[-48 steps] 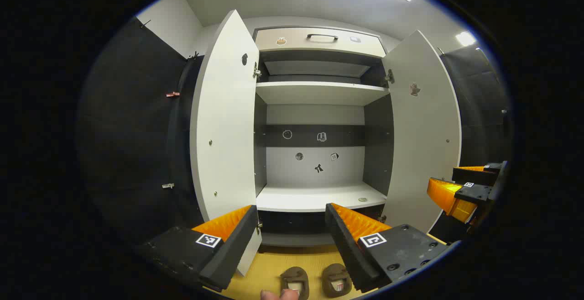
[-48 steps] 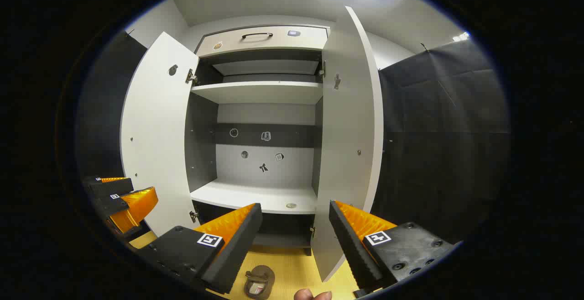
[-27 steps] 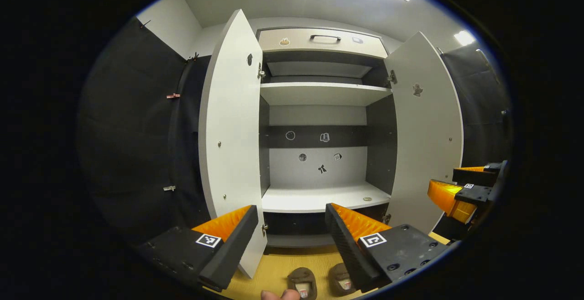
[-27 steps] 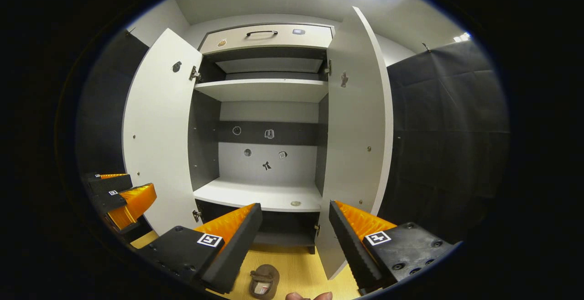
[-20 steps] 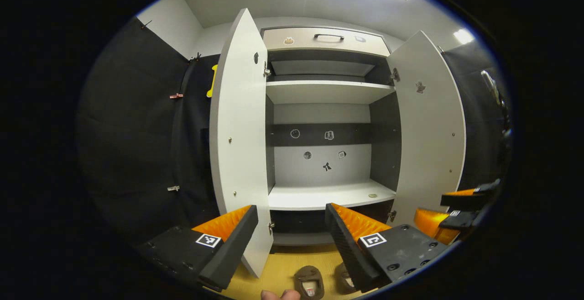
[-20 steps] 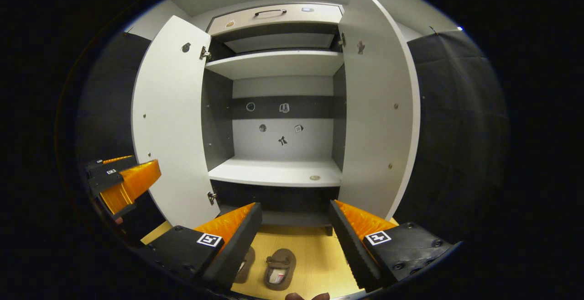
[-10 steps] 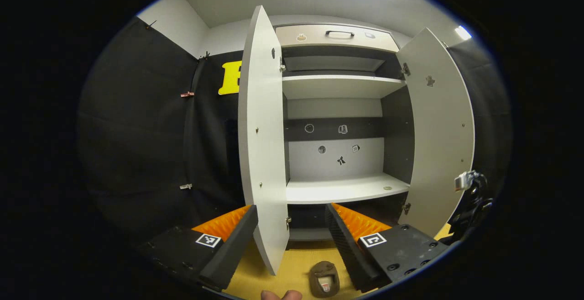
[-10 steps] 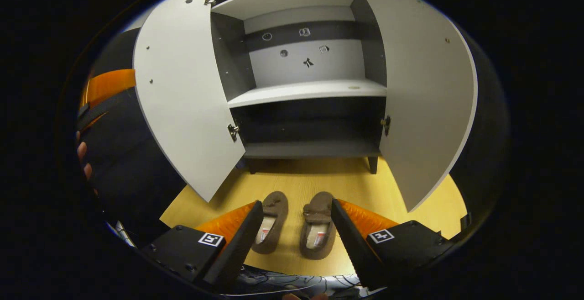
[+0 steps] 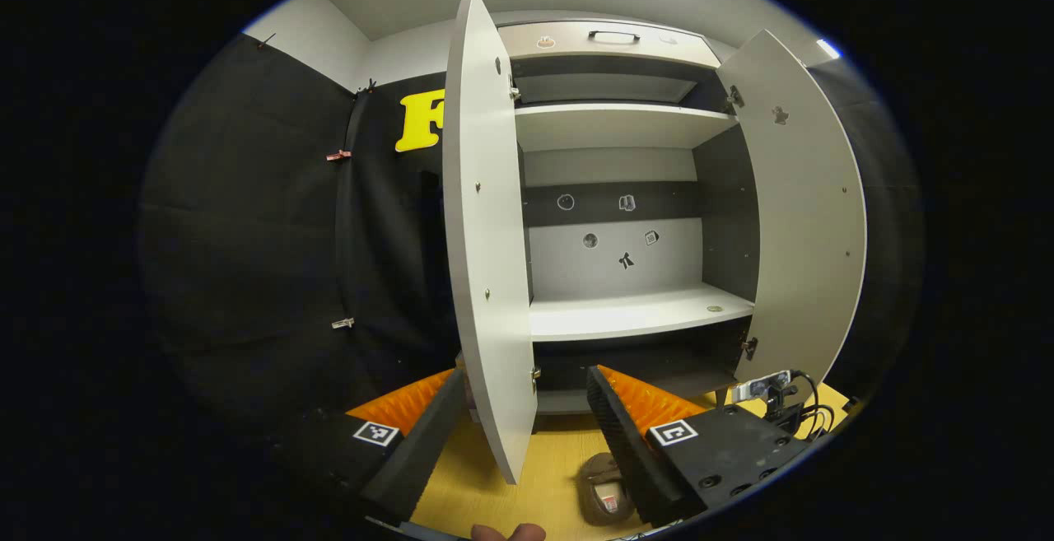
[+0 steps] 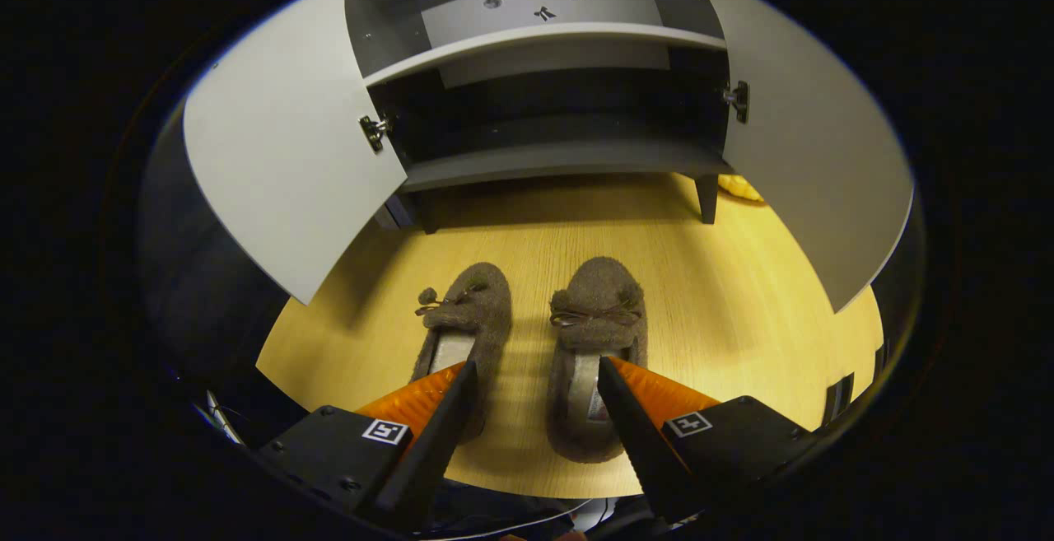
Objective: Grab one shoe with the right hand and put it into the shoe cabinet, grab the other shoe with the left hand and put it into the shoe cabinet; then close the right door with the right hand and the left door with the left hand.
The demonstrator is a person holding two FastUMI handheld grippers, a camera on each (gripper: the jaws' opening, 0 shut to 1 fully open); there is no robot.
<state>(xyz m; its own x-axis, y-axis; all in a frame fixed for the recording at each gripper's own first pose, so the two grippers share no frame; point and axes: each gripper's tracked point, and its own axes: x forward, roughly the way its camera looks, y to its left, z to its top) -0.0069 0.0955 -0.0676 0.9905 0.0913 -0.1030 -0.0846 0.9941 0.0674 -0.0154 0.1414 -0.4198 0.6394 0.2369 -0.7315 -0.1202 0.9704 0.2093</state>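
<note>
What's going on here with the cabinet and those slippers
A person holding a gripper in each hand is about to put away two brown slippers. The right gripper hangs open above the right slipper; the left slipper lies beside it on the wooden floor. Neither is gripped. The left gripper is open, facing the shoe cabinet, both doors open.

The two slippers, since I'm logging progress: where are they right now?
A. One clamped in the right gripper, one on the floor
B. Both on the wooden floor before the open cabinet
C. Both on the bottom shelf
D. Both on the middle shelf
B: both slippers lie side by side on the wooden floor before the open cabinet, with the right gripper open above them.
</note>
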